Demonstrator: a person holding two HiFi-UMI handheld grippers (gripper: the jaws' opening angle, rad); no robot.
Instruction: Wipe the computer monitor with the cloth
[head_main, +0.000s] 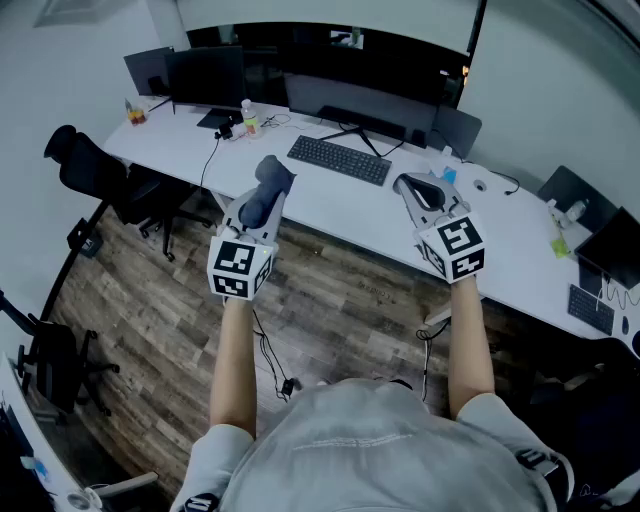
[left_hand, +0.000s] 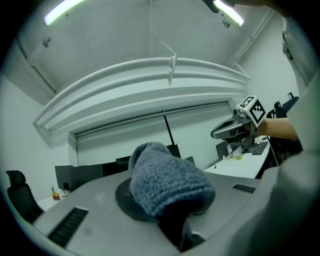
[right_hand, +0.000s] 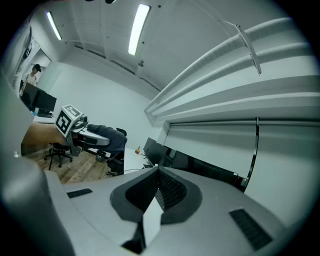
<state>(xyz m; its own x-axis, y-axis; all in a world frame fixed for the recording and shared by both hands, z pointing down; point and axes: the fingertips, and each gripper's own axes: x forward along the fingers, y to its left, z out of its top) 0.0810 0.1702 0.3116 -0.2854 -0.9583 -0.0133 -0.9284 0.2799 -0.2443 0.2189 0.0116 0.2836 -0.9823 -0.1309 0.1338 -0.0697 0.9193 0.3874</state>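
A dark computer monitor (head_main: 360, 103) stands at the back of the long white desk (head_main: 330, 200), behind a black keyboard (head_main: 338, 160). My left gripper (head_main: 265, 195) hovers over the wooden floor in front of the desk, shut on a grey-blue knitted cloth (head_main: 274, 172). In the left gripper view the cloth (left_hand: 167, 182) bulges out over the closed jaws and hides their tips. My right gripper (head_main: 412, 182) is held level with it to the right, near the desk's front edge. Its jaws (right_hand: 157, 170) meet at the tip with nothing between them. Both grippers are well short of the monitor.
A second monitor (head_main: 205, 75) and a bottle (head_main: 248, 118) sit at the desk's left end. A black office chair (head_main: 95, 170) stands at the left. More screens and a keyboard (head_main: 590, 305) lie at the right. Cables (head_main: 272, 365) trail on the floor.
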